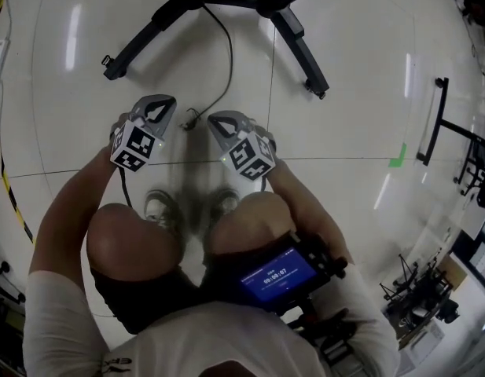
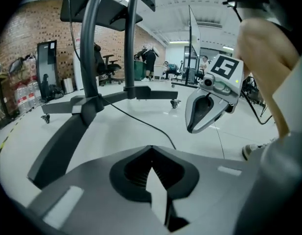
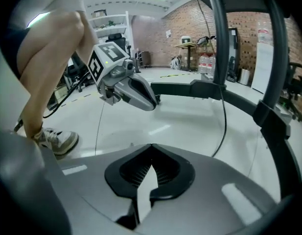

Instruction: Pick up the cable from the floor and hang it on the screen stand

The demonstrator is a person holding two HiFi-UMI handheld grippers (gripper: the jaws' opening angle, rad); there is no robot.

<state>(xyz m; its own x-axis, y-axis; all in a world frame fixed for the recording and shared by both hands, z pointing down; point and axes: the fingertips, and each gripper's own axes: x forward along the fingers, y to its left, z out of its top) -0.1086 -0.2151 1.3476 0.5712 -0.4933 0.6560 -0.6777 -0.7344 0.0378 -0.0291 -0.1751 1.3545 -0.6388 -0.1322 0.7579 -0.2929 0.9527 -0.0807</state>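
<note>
On the person's side of the screen stand (image 1: 148,34), two shoes (image 1: 159,206) rest on the white floor (image 1: 344,179) beneath bent knees. Closer to the stand, the left gripper (image 1: 163,103) and the right gripper (image 1: 217,122) hang low side by side. Each has its jaws pressed together with nothing between them. The one cable (image 1: 227,61) is black, and its loose end (image 1: 191,119) lies on the floor between the two gripper tips, touching neither. From there it curves away to the hub of the stand. Two of the stand's wheeled legs splay toward the person, one on each side of the cable.
</note>
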